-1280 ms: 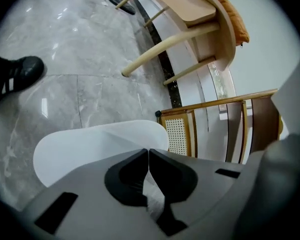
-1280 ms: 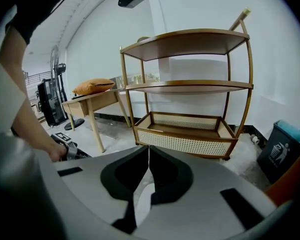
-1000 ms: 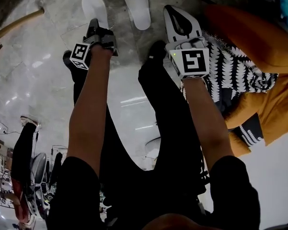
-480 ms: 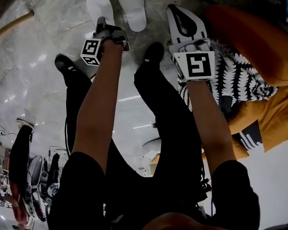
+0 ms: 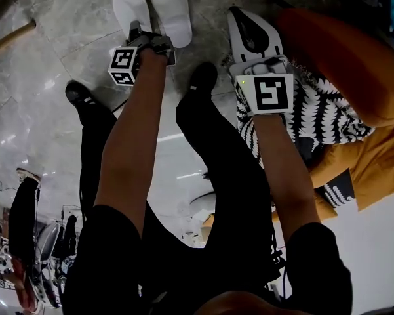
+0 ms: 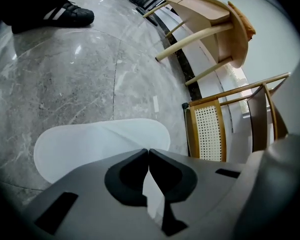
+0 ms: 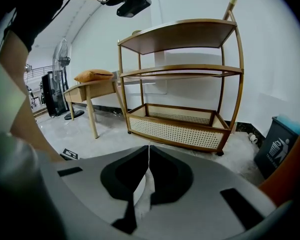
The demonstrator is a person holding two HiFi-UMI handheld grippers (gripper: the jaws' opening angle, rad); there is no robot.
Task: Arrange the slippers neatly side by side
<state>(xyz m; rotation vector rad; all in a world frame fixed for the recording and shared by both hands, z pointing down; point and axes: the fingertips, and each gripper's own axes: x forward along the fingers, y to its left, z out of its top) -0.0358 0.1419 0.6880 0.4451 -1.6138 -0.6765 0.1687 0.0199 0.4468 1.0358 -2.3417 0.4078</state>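
Two white slippers lie on the grey marble floor at the top of the head view: the left slipper (image 5: 131, 6) and the right slipper (image 5: 171, 8), close together with toes pointing away. My left gripper (image 5: 136, 29) is down at the left slipper's near end. In the left gripper view its jaws (image 6: 149, 150) are shut, pinching the white slipper (image 6: 95, 144), whose fabric creases run into the tips. My right gripper (image 5: 239, 15) is held up off the floor, shut and empty (image 7: 149, 147), apart from both slippers.
The person's black shoes (image 5: 79, 96) (image 5: 202, 79) stand just behind the slippers. An orange cushion (image 5: 344, 48) and a patterned cloth (image 5: 328, 107) fill the right side. A wooden table (image 6: 204, 14), a rattan chair (image 6: 208, 134) and a wooden rack (image 7: 182, 84) stand farther off.
The left gripper has shifted right with the left slipper, and the gap between the two slippers has narrowed. The right gripper has stayed raised and shut.
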